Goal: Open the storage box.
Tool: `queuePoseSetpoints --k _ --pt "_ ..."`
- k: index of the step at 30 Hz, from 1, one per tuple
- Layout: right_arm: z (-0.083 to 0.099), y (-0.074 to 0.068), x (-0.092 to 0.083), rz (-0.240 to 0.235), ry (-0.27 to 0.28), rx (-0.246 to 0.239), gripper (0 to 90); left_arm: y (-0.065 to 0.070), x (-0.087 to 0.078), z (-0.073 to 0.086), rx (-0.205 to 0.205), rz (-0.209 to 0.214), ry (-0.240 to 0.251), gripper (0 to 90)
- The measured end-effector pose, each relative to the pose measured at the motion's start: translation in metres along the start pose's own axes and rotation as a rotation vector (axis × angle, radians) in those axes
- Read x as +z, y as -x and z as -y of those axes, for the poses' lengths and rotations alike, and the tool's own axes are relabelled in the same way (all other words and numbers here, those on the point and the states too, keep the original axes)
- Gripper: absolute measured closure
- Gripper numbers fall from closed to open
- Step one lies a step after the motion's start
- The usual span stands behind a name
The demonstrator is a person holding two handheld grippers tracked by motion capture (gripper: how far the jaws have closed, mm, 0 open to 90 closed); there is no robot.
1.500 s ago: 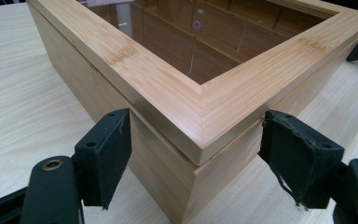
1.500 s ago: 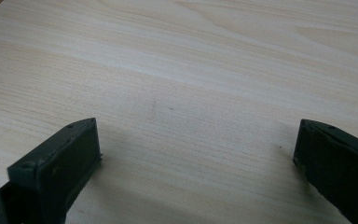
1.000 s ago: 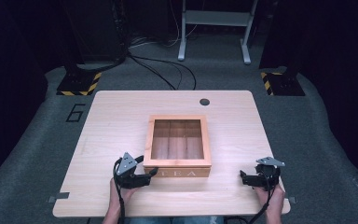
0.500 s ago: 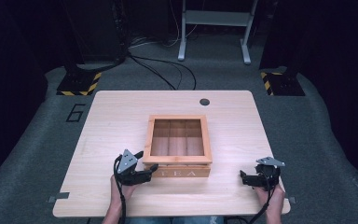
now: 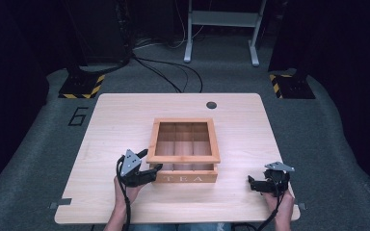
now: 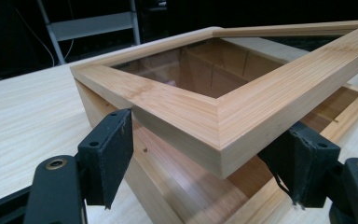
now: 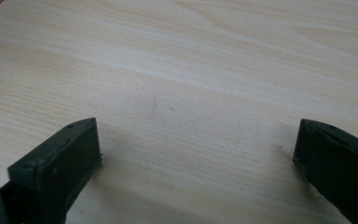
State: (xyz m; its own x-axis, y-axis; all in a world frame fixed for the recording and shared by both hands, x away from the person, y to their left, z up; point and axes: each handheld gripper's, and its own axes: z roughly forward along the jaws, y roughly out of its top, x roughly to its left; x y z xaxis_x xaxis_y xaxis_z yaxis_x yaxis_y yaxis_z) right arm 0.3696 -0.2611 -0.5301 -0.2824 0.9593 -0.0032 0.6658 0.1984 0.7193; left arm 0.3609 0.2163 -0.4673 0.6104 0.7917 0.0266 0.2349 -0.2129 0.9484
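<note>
My left gripper (image 5: 147, 168) sits at the near left corner of the wooden tea box (image 5: 185, 178), its jaws spread wide on either side of the glass-paned lid (image 6: 223, 112), whose corner is tilted up off the box; neither pad touches it. The box stands mid-counter (image 5: 115, 120). My right gripper (image 5: 256, 184) rests well apart at the near right, jaws open over bare wood.

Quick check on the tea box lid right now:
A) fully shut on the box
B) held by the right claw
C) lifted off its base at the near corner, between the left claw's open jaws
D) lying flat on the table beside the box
C: in the left gripper view the lid stands clear of the base at that corner, which sits between the spread jaws of the left claw.
</note>
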Motion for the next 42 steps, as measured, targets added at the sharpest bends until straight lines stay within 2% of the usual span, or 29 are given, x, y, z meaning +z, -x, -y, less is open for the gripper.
queuePoseSetpoints --k 4,5,8,19,25,26,34,42 --pt "0.0 0.0 0.0 0.0 0.0 0.0 0.0 0.0 0.0 -0.004 0.009 -0.012 0.017 27.7" --pt "0.0 0.0 0.0 0.0 0.0 0.0 0.0 -0.001 -0.001 -0.006 0.02 -0.027 0.023 29.9" --pt "0.0 0.0 0.0 0.0 0.0 0.0 0.0 -0.002 0.0 -0.008 0.018 -0.028 0.032 31.6" --pt "0.0 0.0 0.0 0.0 0.0 -0.001 0.0 -0.003 0.0 -0.022 0.068 -0.073 0.085 37.6" --pt "0.0 0.0 0.0 0.0 0.0 0.0 0.0 -0.004 0.0 -0.025 0.069 -0.1 0.102 42.5" --pt "0.0 0.0 0.0 0.0 0.0 0.0 0.0 -0.006 0.0 -0.026 0.071 -0.104 0.102 45.9" --pt "0.0 0.0 0.0 0.0 0.0 0.0 0.0 -0.011 0.001 -0.035 0.052 -0.121 0.122 54.2" --pt "0.0 0.0 0.0 -0.001 0.0 0.001 0.0 -0.013 0.001 -0.048 0.043 -0.136 0.102 55.6"
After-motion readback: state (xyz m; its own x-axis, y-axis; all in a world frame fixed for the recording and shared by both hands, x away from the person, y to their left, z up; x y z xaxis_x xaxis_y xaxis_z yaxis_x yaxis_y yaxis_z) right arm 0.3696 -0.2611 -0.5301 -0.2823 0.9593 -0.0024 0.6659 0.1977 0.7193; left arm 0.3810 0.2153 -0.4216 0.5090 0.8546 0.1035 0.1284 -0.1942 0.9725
